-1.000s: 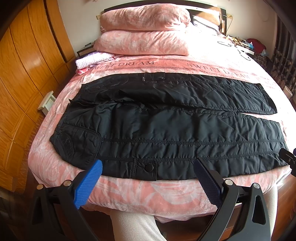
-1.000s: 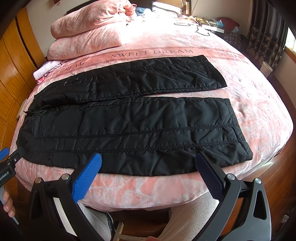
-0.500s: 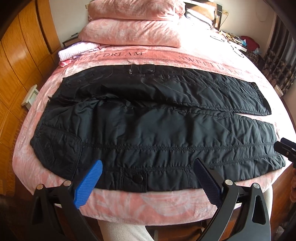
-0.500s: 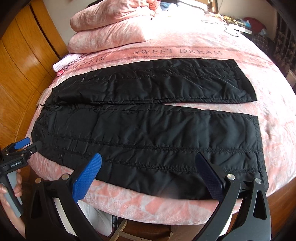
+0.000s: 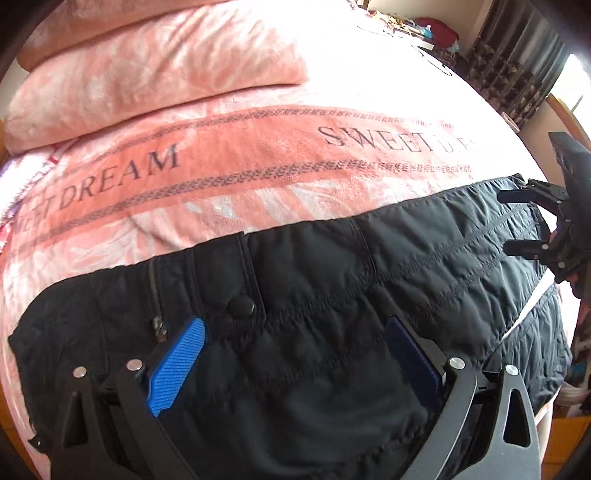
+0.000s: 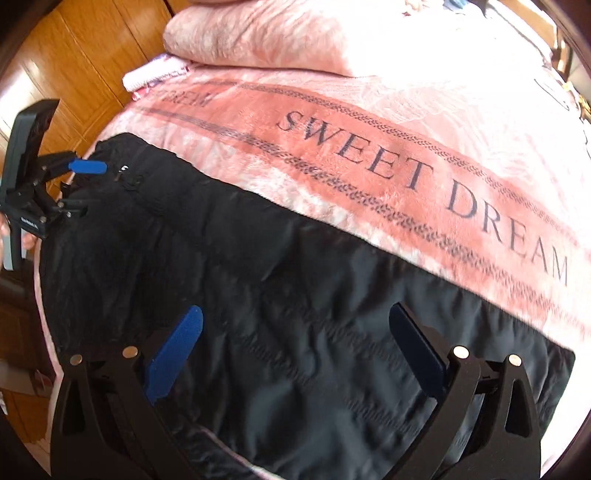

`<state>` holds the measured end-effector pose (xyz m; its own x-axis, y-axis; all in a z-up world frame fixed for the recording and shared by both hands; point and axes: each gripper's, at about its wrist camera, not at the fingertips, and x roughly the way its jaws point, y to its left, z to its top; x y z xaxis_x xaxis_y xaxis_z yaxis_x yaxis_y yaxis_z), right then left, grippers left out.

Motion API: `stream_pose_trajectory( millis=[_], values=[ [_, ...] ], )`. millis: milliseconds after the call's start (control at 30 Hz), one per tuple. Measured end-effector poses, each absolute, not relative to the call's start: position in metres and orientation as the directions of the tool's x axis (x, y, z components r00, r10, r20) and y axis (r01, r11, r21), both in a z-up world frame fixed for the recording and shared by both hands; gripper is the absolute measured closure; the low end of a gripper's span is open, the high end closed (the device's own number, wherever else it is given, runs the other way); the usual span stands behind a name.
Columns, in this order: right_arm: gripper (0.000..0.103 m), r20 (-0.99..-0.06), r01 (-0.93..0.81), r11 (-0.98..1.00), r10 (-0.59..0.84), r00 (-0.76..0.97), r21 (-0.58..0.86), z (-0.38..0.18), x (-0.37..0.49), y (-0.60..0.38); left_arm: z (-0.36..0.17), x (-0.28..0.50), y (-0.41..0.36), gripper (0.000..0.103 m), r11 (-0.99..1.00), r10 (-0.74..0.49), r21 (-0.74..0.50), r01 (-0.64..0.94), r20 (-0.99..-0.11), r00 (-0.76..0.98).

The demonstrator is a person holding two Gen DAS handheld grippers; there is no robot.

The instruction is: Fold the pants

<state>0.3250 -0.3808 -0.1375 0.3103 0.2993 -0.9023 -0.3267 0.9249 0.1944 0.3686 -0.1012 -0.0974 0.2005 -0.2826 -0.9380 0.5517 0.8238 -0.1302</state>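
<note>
Black quilted pants lie across the pink bed, the near leg folded over the far one; they also show in the right wrist view. My left gripper is open, low over the waist end near the snap button and zipper. My right gripper is open, low over the leg end near the cuffs. Each gripper shows in the other's view: the right one at the far right, the left one at the far left. Neither holds cloth.
A pink blanket printed SWEET DREAM covers the bed. Pink pillows lie behind it. A folded white-and-pink cloth sits by the pillows. Wooden wardrobe doors stand on the left. Clutter lies at the far right.
Both grippers have moved forward and down from the bed's front edge over the pants. The near leg now lies over the far leg. The jaws stay open.
</note>
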Motion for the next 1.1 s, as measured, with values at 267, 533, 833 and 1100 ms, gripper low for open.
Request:
stream_pose_trajectory(
  millis=[267,533,833,1100],
  values=[
    [0.002,-0.930,-0.459,0.872,0.297,0.218,0.171,-0.172,0.381,-0.376,-0.117,0.413,-0.126,0.004,0.717,-0.388,-0.210,0.664,-0.912,0.130],
    [0.082,-0.945,-0.543,0.833,0.253,0.208,0.103,-0.170,0.373,-0.380,-0.128,0.432,-0.129,0.004,0.711,-0.363,-0.202,0.673,-0.926,0.106],
    [0.099,-0.878,-0.538,0.841,0.298,0.374,0.056,-0.111,0.334,-0.394,-0.118,0.437,-0.143,0.004,0.595,-0.471,-0.342,0.727,-0.882,-0.029],
    [0.099,-0.811,-0.558,0.822,0.400,0.426,0.113,-0.079,0.311,-0.396,-0.116,0.438,-0.155,0.004,0.439,-0.542,-0.539,0.719,-0.797,-0.267]
  ],
)
